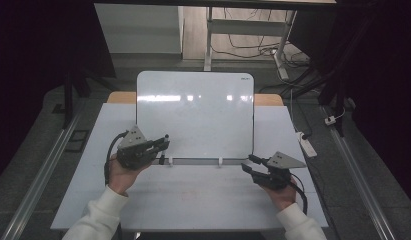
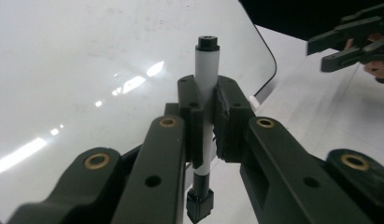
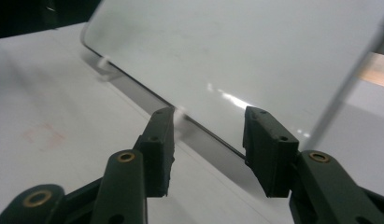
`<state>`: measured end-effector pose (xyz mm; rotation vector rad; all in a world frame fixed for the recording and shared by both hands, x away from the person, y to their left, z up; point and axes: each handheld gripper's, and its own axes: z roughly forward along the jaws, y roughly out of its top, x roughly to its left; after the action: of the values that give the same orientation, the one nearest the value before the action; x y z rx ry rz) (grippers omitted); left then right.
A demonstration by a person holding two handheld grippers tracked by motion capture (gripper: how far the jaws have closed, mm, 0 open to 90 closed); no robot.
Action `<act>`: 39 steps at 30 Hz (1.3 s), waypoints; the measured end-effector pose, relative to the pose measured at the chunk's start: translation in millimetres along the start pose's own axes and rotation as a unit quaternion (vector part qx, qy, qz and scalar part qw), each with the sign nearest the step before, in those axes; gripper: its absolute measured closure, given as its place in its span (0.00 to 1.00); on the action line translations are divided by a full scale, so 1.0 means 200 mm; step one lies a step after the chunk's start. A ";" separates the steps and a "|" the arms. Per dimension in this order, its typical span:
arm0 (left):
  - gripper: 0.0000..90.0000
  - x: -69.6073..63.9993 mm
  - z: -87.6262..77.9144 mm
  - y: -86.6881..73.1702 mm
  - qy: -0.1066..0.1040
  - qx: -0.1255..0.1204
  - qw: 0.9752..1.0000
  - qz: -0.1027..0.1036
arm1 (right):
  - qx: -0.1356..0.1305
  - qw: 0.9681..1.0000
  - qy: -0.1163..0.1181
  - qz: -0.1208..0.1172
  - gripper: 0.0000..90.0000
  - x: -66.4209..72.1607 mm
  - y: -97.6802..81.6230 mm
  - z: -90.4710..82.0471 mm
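- High view: the left gripper (image 1: 165, 141) hovers at the lower left corner of the whiteboard (image 1: 195, 115), which stands propped on the white table (image 1: 193, 195). Its jaws point right, toward the board. The right gripper (image 1: 249, 164) sits near the board's lower right corner, jaws pointing left.
- Left gripper view: the jaws are clamped on a white marker (image 2: 206, 84) with black ends. The marker's long axis runs crosswise to the jaws, one black end pointing up the picture and the other down. The board lies just behind it.
- Right gripper view: the jaws stand partly apart with nothing between them, aimed at the board's bottom edge.
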<state>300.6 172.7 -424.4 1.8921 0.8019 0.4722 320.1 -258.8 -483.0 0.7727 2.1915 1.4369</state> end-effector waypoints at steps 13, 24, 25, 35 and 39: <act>0.90 0.11 -0.04 0.06 0.033 0.001 0.999 -0.006 | 0.015 0.999 -0.038 0.006 0.56 -0.08 -0.11 -0.13; 0.90 0.40 -0.03 0.26 0.109 0.037 0.993 -0.025 | 0.028 0.999 -0.032 -0.010 0.56 -0.06 -0.11 -0.10; 0.90 0.42 -0.02 0.27 0.113 0.039 0.992 -0.027 | 0.028 0.999 -0.033 -0.009 0.56 -0.06 -0.11 -0.09; 0.90 0.57 0.12 0.44 0.145 0.066 0.987 -0.025 | 0.034 0.999 -0.034 -0.008 0.56 -0.06 -0.11 -0.09; 0.90 0.61 0.17 0.50 0.159 0.083 0.984 -0.021 | 0.034 0.999 -0.034 -0.009 0.56 -0.06 -0.11 -0.09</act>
<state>441.5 208.1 -353.0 1.9740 1.1175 0.7122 314.3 -286.1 -496.6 0.8116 2.2001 1.3140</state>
